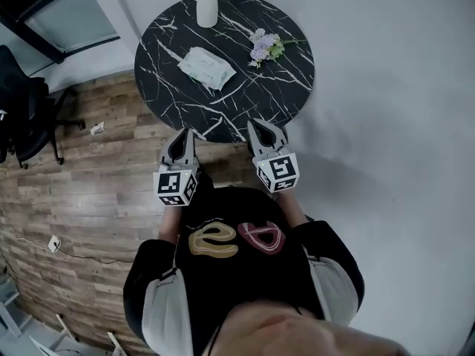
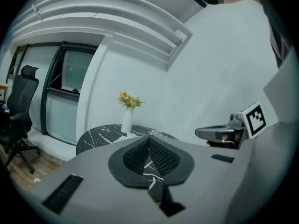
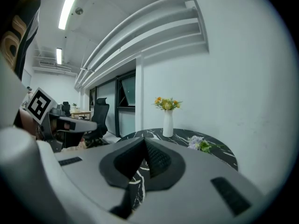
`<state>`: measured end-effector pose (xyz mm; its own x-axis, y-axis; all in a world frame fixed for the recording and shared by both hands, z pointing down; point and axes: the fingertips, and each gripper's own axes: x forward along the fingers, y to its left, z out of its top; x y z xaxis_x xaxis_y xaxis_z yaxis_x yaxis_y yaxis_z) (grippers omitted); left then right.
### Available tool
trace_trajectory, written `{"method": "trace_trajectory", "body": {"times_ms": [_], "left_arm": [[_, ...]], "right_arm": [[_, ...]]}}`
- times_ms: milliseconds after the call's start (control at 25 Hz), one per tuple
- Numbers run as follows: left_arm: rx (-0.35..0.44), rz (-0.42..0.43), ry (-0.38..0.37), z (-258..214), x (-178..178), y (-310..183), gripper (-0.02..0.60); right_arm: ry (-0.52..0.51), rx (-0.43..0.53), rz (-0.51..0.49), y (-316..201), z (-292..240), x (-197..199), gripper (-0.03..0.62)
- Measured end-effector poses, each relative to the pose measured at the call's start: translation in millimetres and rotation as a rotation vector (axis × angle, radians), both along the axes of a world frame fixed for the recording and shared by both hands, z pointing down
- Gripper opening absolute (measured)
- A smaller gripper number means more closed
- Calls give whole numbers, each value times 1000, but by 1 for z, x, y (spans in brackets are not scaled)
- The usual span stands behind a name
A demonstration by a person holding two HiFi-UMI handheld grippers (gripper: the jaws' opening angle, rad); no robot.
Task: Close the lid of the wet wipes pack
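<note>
**A:** Where is the thing we're after?

**B:** The soft white-and-green wet wipes pack (image 1: 206, 67) lies flat on the round black marble bench with white veins (image 1: 291, 87), left of its middle. Whether its lid stands up is too small to tell from here.

**A:** And the claws?

**B:** The left claw (image 1: 182, 133) and right claw (image 1: 261, 127) both hover at the bench's near rim, well short of the pack. Each is clenched on nothing, tips meeting.

**A:** So how would you close it well?

**B:** I'd leave one claw clenched, since the joined tips make a blunt presser. Bring it over the flap and push straight down until it seats. The other claw should steady the pack's end, as I'd expect it to slide on polished stone.

**A:** Any hazards?

**B:** The tall white ceramic vase of yellow flowers (image 1: 207, 7) stands at the far rim behind the pack, so a forward shove risks it. The small lilac flower bunch (image 1: 265, 47) lies apart to the right. The bench between the near rim and the pack is bare, and the black office chair (image 1: 26, 117) sits well off left.
</note>
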<state>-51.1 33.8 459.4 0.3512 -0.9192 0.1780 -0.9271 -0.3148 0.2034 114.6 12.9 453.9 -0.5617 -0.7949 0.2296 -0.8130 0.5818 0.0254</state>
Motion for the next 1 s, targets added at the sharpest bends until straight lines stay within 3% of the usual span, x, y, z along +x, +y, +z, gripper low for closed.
{"method": "trace_trajectory", "body": {"times_ms": [1000], "left_arm": [[-26, 186, -3, 7, -93, -145, 17]], "right_arm": [[16, -29, 172, -118, 9, -101, 11]]}}
